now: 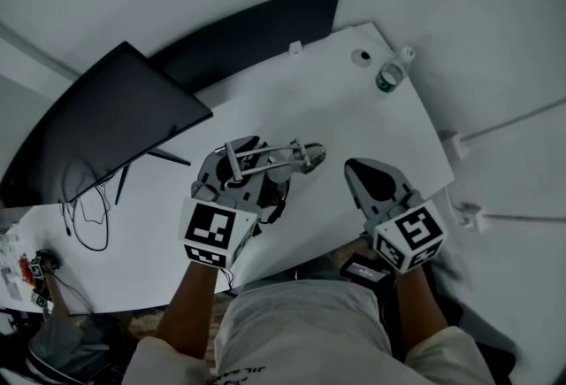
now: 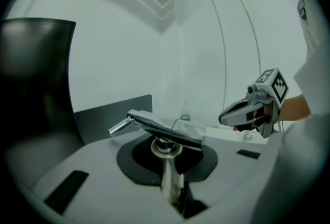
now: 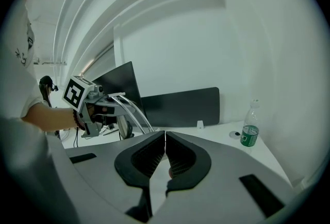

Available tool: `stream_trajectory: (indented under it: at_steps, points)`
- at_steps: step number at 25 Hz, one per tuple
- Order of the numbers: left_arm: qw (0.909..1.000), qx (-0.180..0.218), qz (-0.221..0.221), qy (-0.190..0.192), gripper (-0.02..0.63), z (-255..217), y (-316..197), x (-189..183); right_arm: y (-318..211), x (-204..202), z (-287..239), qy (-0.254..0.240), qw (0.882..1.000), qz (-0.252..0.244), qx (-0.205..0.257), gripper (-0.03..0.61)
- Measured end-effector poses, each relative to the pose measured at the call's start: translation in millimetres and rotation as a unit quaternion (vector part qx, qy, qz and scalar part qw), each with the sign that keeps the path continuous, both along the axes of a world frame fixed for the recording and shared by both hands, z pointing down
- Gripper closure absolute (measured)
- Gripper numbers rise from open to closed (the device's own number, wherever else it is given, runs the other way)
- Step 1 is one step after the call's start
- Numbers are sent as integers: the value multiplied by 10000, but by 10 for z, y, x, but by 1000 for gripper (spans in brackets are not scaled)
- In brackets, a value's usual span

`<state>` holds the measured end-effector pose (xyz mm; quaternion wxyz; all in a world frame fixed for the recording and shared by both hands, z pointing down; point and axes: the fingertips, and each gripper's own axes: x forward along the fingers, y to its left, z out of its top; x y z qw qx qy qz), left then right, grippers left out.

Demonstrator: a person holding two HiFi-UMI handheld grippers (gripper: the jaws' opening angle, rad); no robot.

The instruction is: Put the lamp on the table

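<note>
White table (image 1: pixel 345 100), lamp (image 2: pixel 160 127) in left claw (image 2: pixel 167 164)

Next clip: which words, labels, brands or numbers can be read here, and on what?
None reads clearly.
Green label on the clear plastic bottle: print too small.
Light shorts: dark lettering near the hem, too blurred.
Black-and-white marker cubes: square patterns, no letters.

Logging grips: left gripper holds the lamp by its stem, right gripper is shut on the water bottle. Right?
No: the right gripper is shut on nothing; the water bottle stands apart on the table, as the right gripper view shows. The rest holds.
</note>
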<state>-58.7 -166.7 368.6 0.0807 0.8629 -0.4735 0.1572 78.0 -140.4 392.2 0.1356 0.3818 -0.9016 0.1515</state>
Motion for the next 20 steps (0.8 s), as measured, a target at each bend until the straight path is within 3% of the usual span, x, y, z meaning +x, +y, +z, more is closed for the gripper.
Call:
stream_trajectory:
  at_steps: [20]
  points:
    - [9999, -84, 69, 7, 568, 330, -381, 12, -197, -56, 220, -27, 9997, 121, -187, 546]
